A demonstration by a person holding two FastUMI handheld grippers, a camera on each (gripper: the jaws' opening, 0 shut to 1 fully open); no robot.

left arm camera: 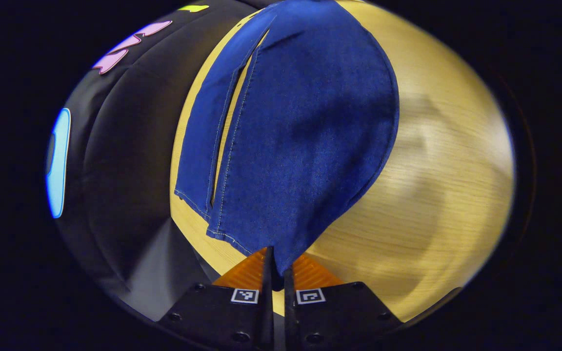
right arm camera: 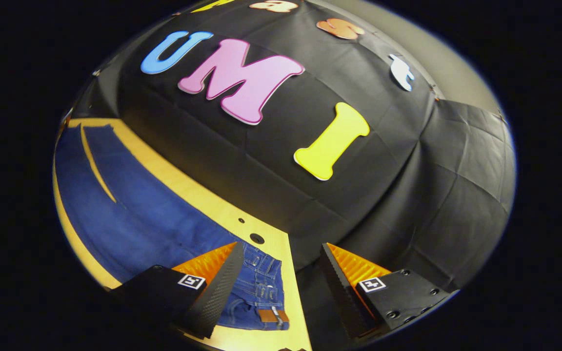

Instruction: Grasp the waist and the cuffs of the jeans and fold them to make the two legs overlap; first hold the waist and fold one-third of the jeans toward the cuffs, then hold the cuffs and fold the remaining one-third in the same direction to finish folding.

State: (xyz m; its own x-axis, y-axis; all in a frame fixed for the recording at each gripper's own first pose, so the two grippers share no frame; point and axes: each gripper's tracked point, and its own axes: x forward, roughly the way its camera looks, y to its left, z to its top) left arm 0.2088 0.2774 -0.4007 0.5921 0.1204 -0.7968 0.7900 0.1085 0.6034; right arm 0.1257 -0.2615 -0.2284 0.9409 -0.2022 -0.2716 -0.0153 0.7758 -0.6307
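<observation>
Blue jeans (left arm camera: 300, 131) lie along a light wooden table (left arm camera: 437, 170). In the left gripper view the near leg rises off the table, its cuff pinched between my left gripper's (left arm camera: 276, 265) fingers; the other leg's cuff (left arm camera: 190, 197) lies flat to its left. In the right gripper view the jeans (right arm camera: 130, 219) stretch away to the left, and the waist (right arm camera: 261, 292) with its belt loops and brown patch lies just below my right gripper (right arm camera: 281, 265). That gripper is open above the waist end with nothing between its fingers.
The table's far edge (right arm camera: 203, 200) meets the black cloth wall close behind the jeans. Small round holes (right arm camera: 256, 238) dot the tabletop near the waist. Bare wood spreads to the right of the jeans in the left gripper view.
</observation>
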